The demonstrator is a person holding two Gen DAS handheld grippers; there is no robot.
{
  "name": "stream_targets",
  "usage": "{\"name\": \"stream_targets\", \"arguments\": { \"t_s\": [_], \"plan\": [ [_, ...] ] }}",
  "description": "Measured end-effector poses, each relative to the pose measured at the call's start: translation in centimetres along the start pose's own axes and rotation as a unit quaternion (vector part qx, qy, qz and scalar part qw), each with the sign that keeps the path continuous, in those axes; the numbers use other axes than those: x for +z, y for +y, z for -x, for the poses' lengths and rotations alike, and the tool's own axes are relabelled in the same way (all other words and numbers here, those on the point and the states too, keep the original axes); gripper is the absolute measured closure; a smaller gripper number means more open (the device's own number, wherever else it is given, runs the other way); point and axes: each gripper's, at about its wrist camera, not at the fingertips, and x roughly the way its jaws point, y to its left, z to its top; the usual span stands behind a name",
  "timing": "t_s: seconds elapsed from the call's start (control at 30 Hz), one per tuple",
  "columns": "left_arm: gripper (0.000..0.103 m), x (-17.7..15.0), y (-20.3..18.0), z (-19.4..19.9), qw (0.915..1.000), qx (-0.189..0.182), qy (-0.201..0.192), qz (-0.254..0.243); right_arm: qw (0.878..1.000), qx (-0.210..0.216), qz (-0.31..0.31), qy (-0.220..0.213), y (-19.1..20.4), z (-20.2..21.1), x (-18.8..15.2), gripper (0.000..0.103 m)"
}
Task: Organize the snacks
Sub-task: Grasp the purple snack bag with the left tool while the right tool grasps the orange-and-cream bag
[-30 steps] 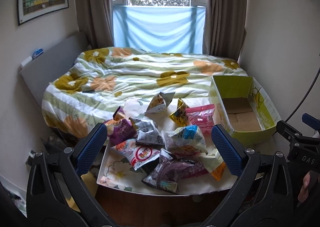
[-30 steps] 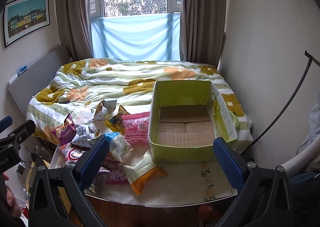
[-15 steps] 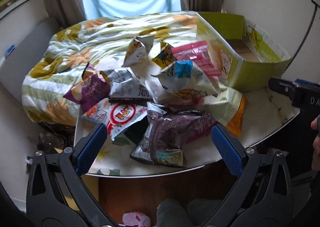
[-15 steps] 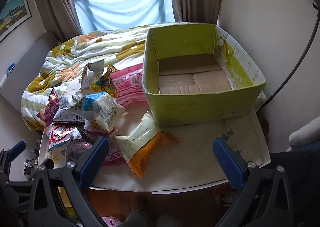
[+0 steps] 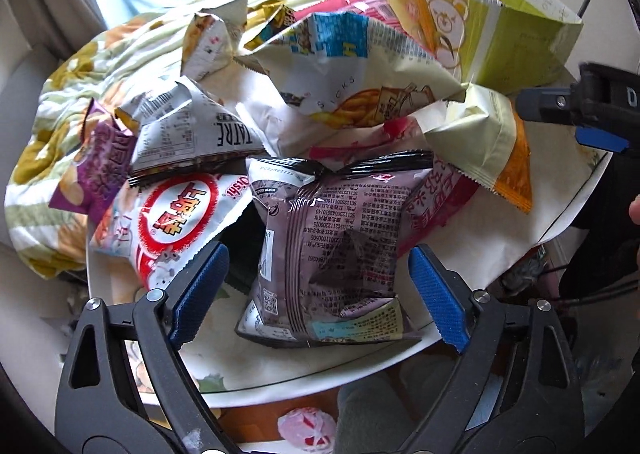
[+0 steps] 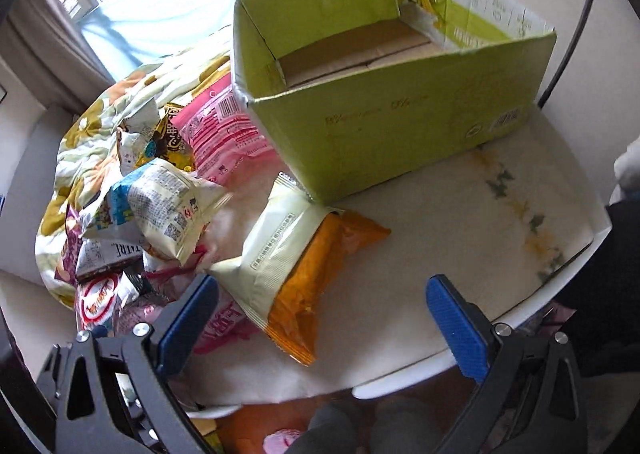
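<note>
Both grippers have dropped close over table. Left gripper (image 5: 316,286) closing w/ crinkly purple foil snack bag (image 5: 332,250) between pads, untouched; right gripper (image 6: 320,318) spread, empty. Green cardboard box (image 6: 400,134) empty: 1st pick starting.

The right gripper (image 6: 320,318) hangs with fingers (image 6: 460,328) spread over an orange-and-cream packet (image 6: 288,266); a green box (image 6: 400,126) sits at twelve o'clock, empty.

Glossy, crinkled foil-plastic on the purple snack bag (image 5: 336,250) and the yellow-orange bag (image 6: 292,258). Matt printed cardboard on the green box (image 6: 400,134), brown inside. Smooth white table (image 6: 460,254). Soft flowered cloth on the quilt (image 5: 60,102). Ribbed blue pads (image 5: 434,294).
</note>
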Motion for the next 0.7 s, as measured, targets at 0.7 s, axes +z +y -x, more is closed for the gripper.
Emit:
{"name": "stream_targets", "arguments": {
  "t_s": [0.7],
  "plan": [
    [0.046, 0.5, 1.6, -2.2, 0.9979, -0.037, 0.035, -0.039, 0.99, 0.033, -0.131, 0.036, 0.0, -5.9, 0.4, 0.04]
  ]
}}
